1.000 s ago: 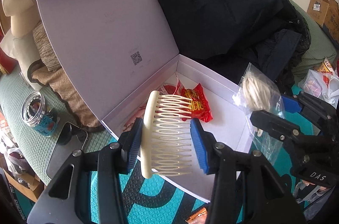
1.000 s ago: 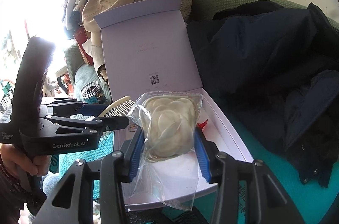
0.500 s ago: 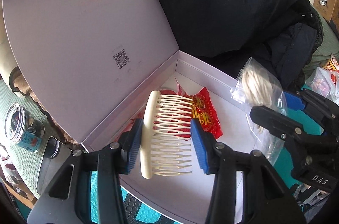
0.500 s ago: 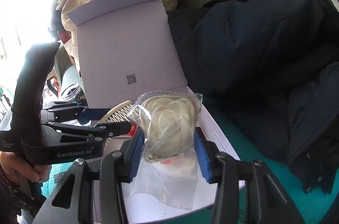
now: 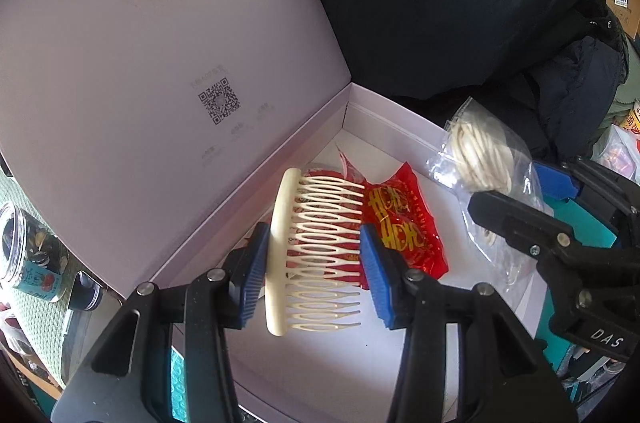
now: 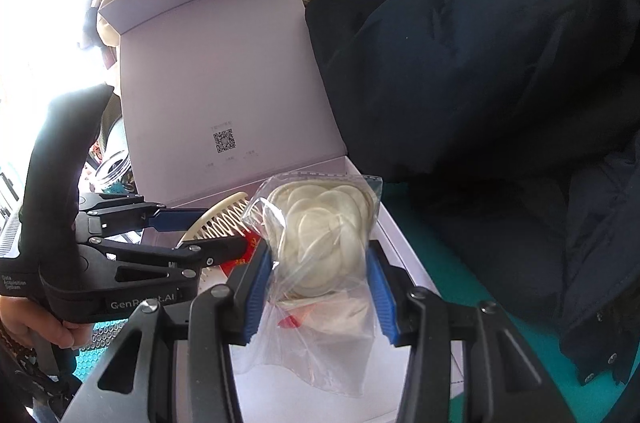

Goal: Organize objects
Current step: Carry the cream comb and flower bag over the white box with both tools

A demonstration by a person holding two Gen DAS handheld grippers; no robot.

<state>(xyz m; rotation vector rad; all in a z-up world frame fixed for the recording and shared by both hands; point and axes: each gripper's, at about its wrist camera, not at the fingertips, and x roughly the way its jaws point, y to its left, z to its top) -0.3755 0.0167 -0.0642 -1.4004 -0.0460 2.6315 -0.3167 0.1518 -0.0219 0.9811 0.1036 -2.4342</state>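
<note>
You've got both grippers loaded and parked over the box (image 5: 400, 127), which makes sense if everything's going in there.

Left gripper (image 5: 316, 263) is clenched on the comb (image 5: 316, 251), one pad on the spine, the other on the tooth tips. Gripping it across like that holds the comb flat-ish above the box floor, so it should land lying down rather than on edge. It hangs over the near-left part of the box, right above the red packet (image 5: 404, 227) that's already lying inside. Might be worth letting it go a bit to the near side of that packet so the teeth don't snag the wrapper, just my guess.

Right gripper (image 6: 316, 275) is grasping the bag (image 6: 320, 247), a clear pouch with a pale flower-shaped thing in it. You're pinching it around the bulky part, so the loose plastic droops below the jaws. It's over the right side of the box, near the right wall.

The lid (image 5: 160, 63) stands propped open behind the box, leaning back on the clutter, so nothing blocks the way in from above. The dark coat (image 5: 440, 3) sits just past the box's far right wall, out of the way.

Nothing's dropped yet; both things are in the air above the box.
</note>
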